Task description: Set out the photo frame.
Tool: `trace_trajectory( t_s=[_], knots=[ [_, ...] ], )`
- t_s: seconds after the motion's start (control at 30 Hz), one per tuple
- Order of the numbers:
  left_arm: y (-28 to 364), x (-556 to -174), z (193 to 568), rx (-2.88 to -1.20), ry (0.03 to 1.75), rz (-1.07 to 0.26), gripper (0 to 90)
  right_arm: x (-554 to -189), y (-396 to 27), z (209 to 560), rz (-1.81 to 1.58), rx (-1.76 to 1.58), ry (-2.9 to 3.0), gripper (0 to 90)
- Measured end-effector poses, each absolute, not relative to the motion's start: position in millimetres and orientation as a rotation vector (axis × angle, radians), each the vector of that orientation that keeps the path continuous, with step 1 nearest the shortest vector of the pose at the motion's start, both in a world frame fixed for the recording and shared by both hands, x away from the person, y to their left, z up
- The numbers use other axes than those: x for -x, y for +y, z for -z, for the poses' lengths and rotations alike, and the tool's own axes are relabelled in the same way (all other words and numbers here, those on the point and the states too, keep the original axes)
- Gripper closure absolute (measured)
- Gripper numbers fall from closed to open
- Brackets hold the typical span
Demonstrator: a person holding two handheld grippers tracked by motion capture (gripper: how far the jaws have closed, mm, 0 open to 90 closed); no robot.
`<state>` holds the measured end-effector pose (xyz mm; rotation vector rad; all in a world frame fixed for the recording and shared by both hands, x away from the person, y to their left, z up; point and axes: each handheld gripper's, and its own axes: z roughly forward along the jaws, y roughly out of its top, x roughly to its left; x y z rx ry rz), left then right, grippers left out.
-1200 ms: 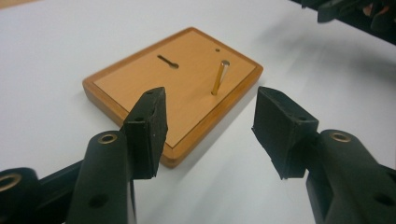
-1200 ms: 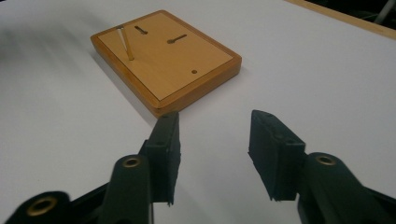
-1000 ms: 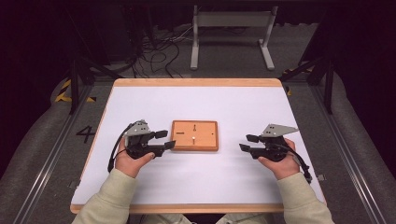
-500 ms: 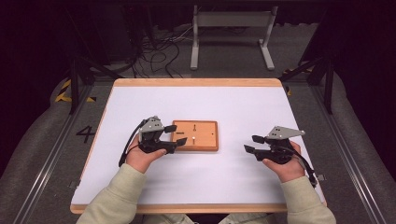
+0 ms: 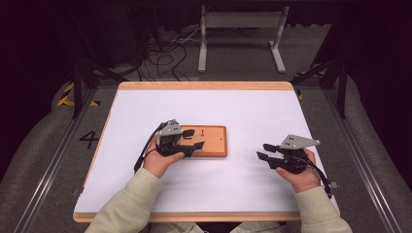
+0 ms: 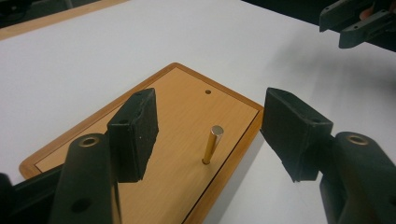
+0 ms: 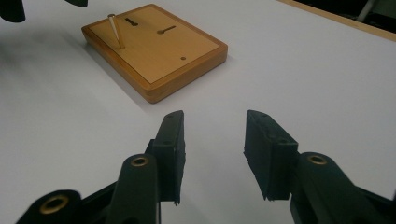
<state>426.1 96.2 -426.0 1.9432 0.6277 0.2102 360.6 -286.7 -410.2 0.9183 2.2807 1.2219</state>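
Pin: brass-coloured, short, upright in a hole of the board, near its left end as the high view shows it. A small empty hole sits farther along the same face, and the right gripper view shows two dark keyhole-shaped marks beside the pin.

Board: wooden, rectangular, darker raised rim; lies flat near the middle of the table, on its white top.

Left gripper: over the board's left end. Jaws apart, having just been closing a little; the pin stands between them, touched by neither pad. In the left gripper view one pad hangs over the board, the other past its edge above the white top.

Right gripper: above bare table, well apart from the board, pointing toward it. Jaws apart, having just been closing, nothing between them.

Hands: one on each gripper, sleeves pale.
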Motion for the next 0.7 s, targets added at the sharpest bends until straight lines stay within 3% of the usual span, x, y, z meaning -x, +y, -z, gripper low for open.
trace_trajectory(
  t_s=[0.5,0.7],
  knots=[
    [77.4,-436.1,449.9,-2.066,0.637,-0.184,59.3,-360.5,-289.3,412.3,-1.222,-0.957,2.312,64.0],
    [74.8,-437.8,453.7,-2.088,0.623,-0.179,75.9,-360.4,-289.1,412.5,-1.217,-0.948,2.320,64.3]
  ],
)
